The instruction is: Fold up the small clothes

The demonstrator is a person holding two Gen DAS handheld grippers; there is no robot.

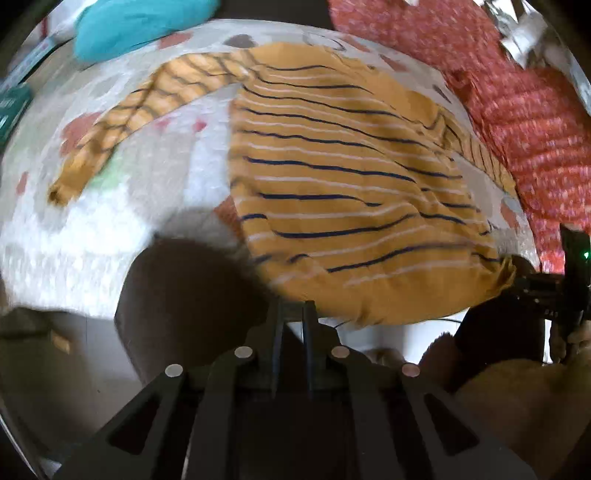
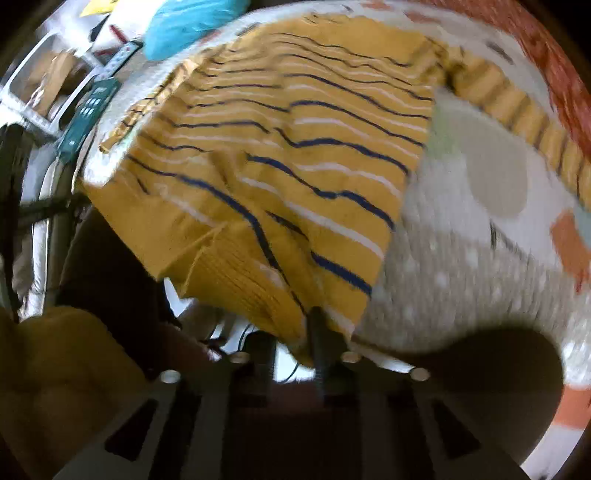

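A small mustard-yellow striped shirt (image 1: 332,177) lies spread across a white patterned blanket (image 1: 92,229), its navy and white stripes rippled with wrinkles. The left tool (image 1: 293,314) has its fingers drawn together on the shirt's plain bottom hem — the cloth bunches just where the two dark tips meet. In the right wrist view the right tool (image 2: 319,325) is likewise clamped on the hem of the shirt (image 2: 280,155), at the corner nearest the camera, with the fabric folding over the finger. One long sleeve (image 1: 140,110) stretches out to the side across the blanket, and the other sleeve (image 2: 517,118) trails toward a red knitted cloth (image 1: 517,110) that lies just beside the shirt (both frames are motion-blurred, so finer detail is lost). A teal garment (image 1: 136,26) sits at the far edge of the blanket, well apart from the shirt. In the left view the right tool shows at the hem's other corner.
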